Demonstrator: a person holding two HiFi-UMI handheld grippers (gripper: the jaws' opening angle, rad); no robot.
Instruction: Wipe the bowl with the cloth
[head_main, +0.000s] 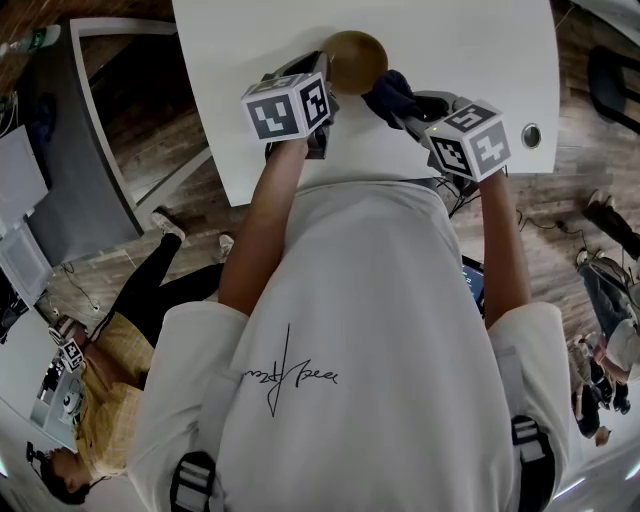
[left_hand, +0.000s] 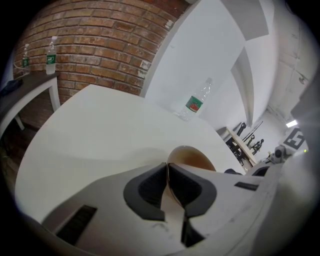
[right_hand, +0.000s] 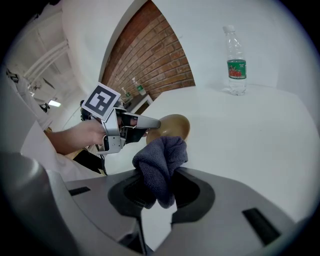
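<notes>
Pinching the thin rim of the brown bowl (left_hand: 192, 159), the left gripper (left_hand: 168, 172) has its jaws pressed almost together and holds the bowl tilted over the white table (head_main: 450, 40). The right gripper (right_hand: 157, 187) has its jaws clamped on a bunched dark cloth (right_hand: 161, 162), which sits just right of the bowl; contact cannot be confirmed. The left gripper view shows the bowl's inside, the right gripper view its outer side. Both show a water bottle (right_hand: 236, 60) on the far table, which the head view does not. Only the head view shows a bystander (head_main: 100, 400) at near left.
</notes>
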